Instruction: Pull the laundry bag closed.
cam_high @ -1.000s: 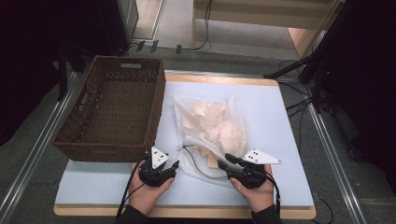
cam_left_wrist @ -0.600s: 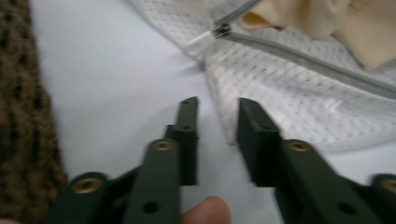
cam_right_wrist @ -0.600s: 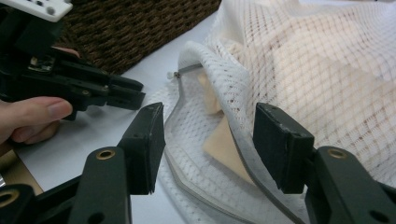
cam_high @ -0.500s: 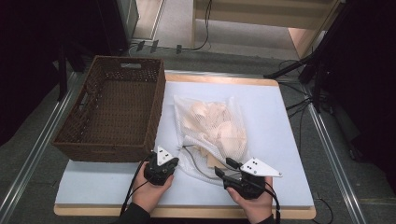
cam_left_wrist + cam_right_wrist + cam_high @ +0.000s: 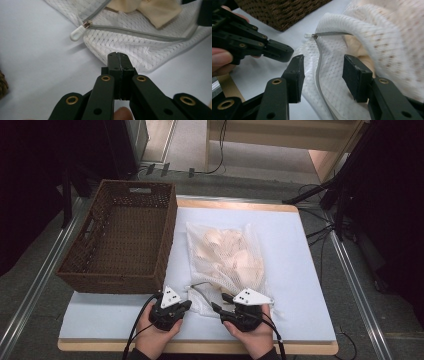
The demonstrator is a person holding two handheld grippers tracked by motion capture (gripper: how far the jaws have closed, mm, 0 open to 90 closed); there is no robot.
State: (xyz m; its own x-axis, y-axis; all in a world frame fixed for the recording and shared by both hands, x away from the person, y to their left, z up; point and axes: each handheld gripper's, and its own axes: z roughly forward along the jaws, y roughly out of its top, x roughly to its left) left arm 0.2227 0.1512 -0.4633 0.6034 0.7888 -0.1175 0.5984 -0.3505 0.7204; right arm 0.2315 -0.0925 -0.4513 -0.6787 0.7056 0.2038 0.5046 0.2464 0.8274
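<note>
A white mesh laundry bag [image 5: 227, 257] stuffed with beige clothes lies in the middle of the white mat. Its grey zipper [image 5: 140, 31] stands partly open, with a white pull tab [image 5: 76, 33] at the near left corner. My left gripper [image 5: 184, 305] is shut, its tips [image 5: 118, 57] just at the bag's near edge with nothing seen between them. My right gripper [image 5: 216, 308] is open, and its jaws [image 5: 322, 65] straddle the mesh and the zipper band [image 5: 319, 72] at the bag's mouth. The left gripper [image 5: 274, 50] lies close by in the right gripper view.
A dark brown wicker basket [image 5: 122, 237], with nothing inside, stands on the left of the table beside the bag. The white mat [image 5: 300, 270] has bare room to the right of the bag. Cables and a stand's legs lie on the floor beyond.
My right gripper has moved left and nearer to me, to the bag's near corner. The left gripper drew back slightly toward the near edge. The bag has stayed put.
</note>
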